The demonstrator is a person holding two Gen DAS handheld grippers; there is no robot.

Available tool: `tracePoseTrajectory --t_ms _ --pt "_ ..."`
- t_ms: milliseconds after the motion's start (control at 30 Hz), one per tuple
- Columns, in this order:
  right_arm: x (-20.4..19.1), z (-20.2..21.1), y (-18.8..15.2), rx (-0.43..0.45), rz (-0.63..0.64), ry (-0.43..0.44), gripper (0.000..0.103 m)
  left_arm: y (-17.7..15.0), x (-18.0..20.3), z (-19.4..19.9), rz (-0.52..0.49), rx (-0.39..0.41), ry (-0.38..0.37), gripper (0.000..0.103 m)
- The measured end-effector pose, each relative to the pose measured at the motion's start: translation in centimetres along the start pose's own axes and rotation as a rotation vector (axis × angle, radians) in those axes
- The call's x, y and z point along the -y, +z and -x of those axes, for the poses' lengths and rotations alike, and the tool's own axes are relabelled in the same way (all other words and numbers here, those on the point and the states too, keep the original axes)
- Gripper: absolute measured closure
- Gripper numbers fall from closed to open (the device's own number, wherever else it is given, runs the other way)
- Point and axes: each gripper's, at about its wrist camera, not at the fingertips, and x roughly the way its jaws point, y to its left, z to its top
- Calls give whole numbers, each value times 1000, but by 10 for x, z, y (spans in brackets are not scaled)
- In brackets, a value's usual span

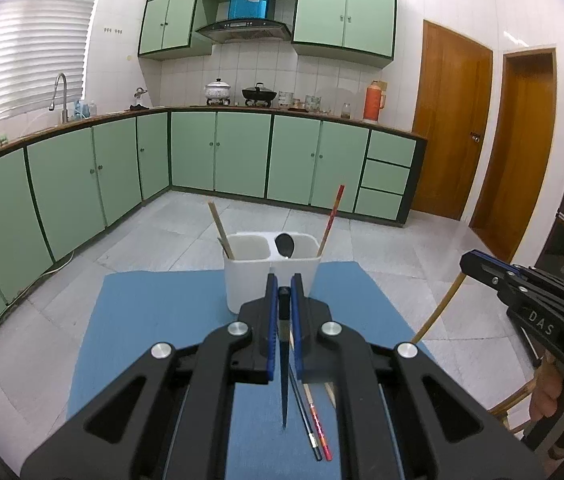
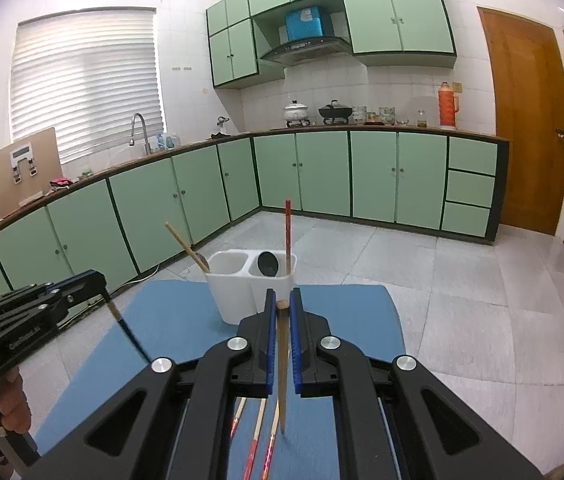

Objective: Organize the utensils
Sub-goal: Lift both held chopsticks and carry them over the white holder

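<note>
A white two-compartment holder (image 1: 246,284) (image 2: 230,296) stands at the far end of a blue mat (image 1: 154,320). Its left part holds wooden chopsticks (image 1: 220,232), and its right part holds a black spoon (image 1: 285,245) and a red chopstick (image 1: 332,220). My left gripper (image 1: 284,284) is shut on a dark chopstick (image 1: 284,380) that hangs point down above the mat. My right gripper (image 2: 282,300) is shut on a wooden chopstick (image 2: 282,360), also hanging point down. Each gripper shows in the other's view, the right gripper (image 1: 466,262) and the left gripper (image 2: 100,278).
Loose chopsticks (image 1: 318,428) (image 2: 252,448), black, red and wooden, lie on the mat below the grippers. A wooden chair (image 1: 514,404) stands off the mat's right edge. Grey floor tiles and green cabinets (image 1: 242,152) lie beyond the holder. A person's hand (image 2: 10,408) grips the left handle.
</note>
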Motion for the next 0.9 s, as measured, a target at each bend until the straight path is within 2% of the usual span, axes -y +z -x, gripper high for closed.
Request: tracePoseTrajectory --t_ms 333,900 --pt "-1 -6 21 21 22 35 97 17 -7 3 22 36 -8 97" --pt "-20 -31 94 134 58 78 97 96 -18 -17 47 158 8 97"
